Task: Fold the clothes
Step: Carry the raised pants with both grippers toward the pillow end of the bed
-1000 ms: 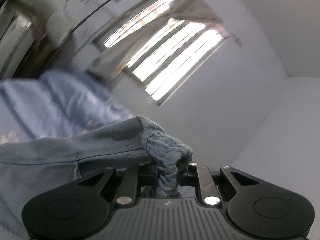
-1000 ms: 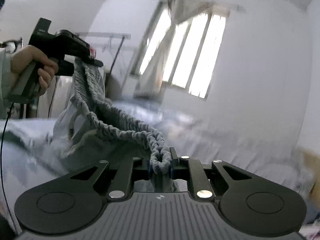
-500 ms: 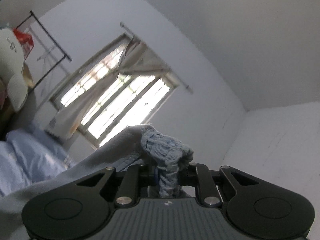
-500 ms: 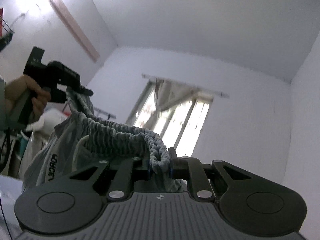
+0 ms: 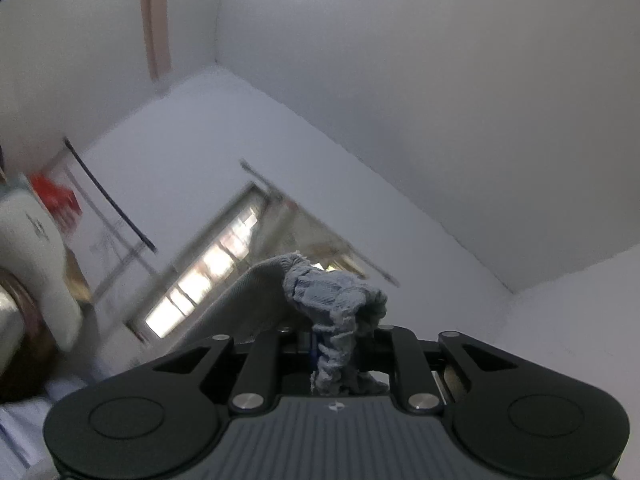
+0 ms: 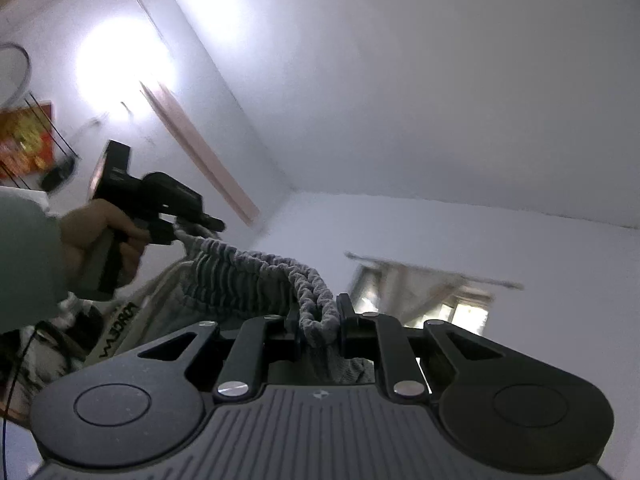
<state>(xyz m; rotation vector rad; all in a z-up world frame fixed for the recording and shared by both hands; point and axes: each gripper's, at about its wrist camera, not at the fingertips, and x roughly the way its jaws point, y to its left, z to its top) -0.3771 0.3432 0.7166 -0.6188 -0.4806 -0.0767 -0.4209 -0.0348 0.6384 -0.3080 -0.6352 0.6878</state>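
gripping garment (image 6: 224, 276), label unreadable

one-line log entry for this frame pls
phase: garment lifted | left gripper: shut on waistband | right gripper: shut on waistband | waistband: spans both grippers | cameras: toward ceiling

My right claw (image 6: 320, 330) pinches the bunched gray waistband (image 6: 256, 266). The band stretches toward ten o'clock to my left claw (image 6: 196, 222), which pinches its other end. The window (image 6: 432, 300) is at three o'clock.
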